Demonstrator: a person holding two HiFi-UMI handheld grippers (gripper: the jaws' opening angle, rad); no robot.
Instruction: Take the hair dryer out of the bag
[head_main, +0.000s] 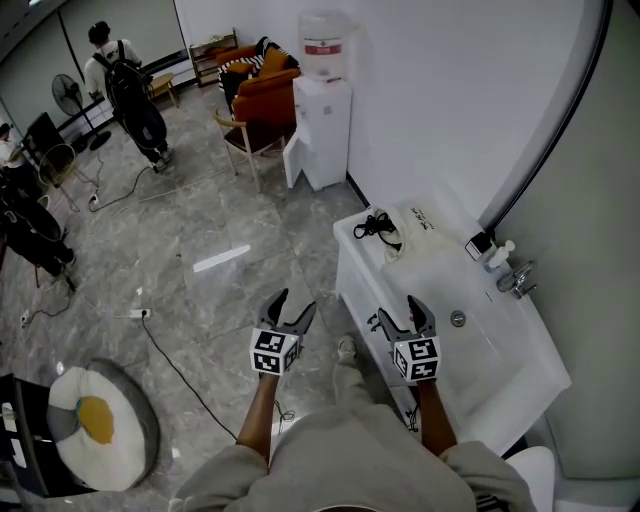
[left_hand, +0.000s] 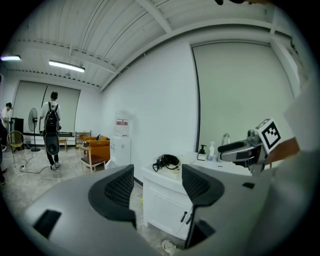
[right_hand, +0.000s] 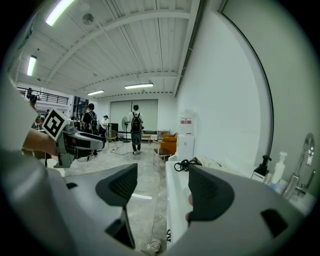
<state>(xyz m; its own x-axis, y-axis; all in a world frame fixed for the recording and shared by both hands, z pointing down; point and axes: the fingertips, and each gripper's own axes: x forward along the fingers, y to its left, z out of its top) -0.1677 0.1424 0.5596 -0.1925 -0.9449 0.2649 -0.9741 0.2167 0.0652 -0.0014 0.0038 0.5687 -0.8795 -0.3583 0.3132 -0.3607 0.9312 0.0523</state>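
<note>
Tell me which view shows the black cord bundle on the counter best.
The head view: the black cord bundle is seen whole from above, by the white bag. The left gripper view and right gripper view show it only small, side-on and far off.

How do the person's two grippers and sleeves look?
The left gripper and the right gripper look alike: grey bodies, two curved black jaws with meshed inner pads, and a cube bearing black-and-white square markers. The person wears a pale greyish top whose sleeves leave the forearms bare.
</note>
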